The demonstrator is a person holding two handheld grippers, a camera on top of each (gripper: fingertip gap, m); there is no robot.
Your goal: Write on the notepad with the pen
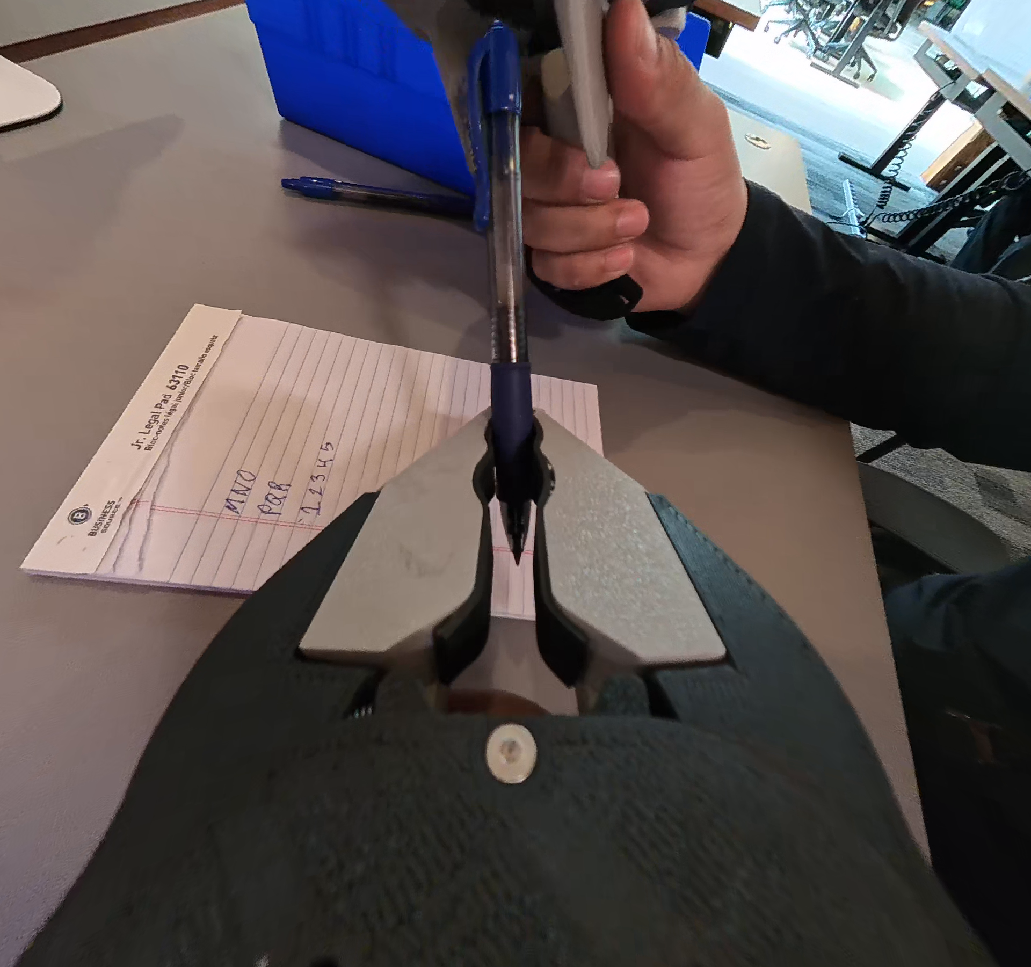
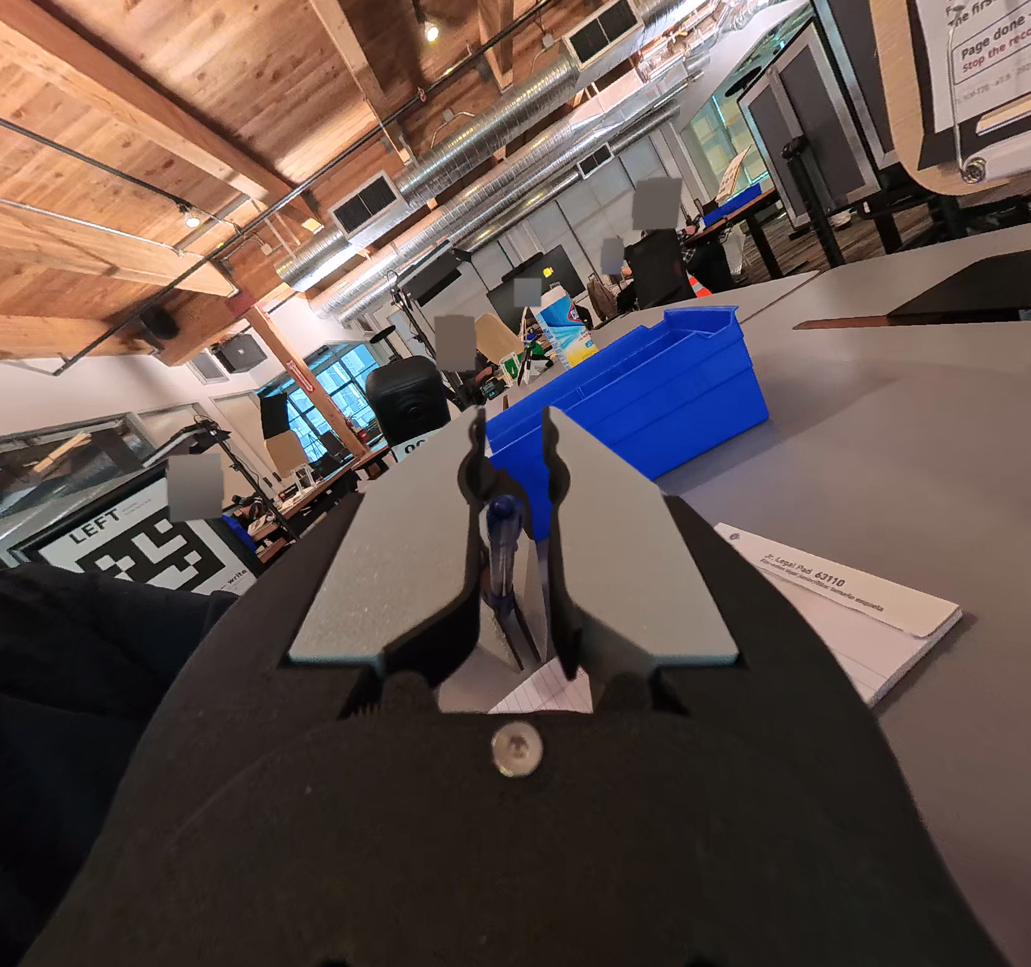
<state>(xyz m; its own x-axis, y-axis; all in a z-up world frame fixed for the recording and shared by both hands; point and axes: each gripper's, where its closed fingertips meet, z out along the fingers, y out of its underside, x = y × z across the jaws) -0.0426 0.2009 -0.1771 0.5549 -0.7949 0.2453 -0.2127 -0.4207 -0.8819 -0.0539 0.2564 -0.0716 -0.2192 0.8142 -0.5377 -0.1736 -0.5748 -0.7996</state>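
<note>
Pen (image 1: 506, 293) (tip toward left gripper (image 1: 513, 438)) above notepad (image 1: 312, 438).

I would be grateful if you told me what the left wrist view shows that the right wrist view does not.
Only the left wrist view shows the left gripper closed on the pen near its tip, a hand holding the other gripper's handle, a spare pen on the table and handwriting on the notepad. Only the right wrist view shows the right gripper, its jaws apart around the pen's top end, plus the wooden ceiling. Both show pen, notepad and blue bin.
</note>
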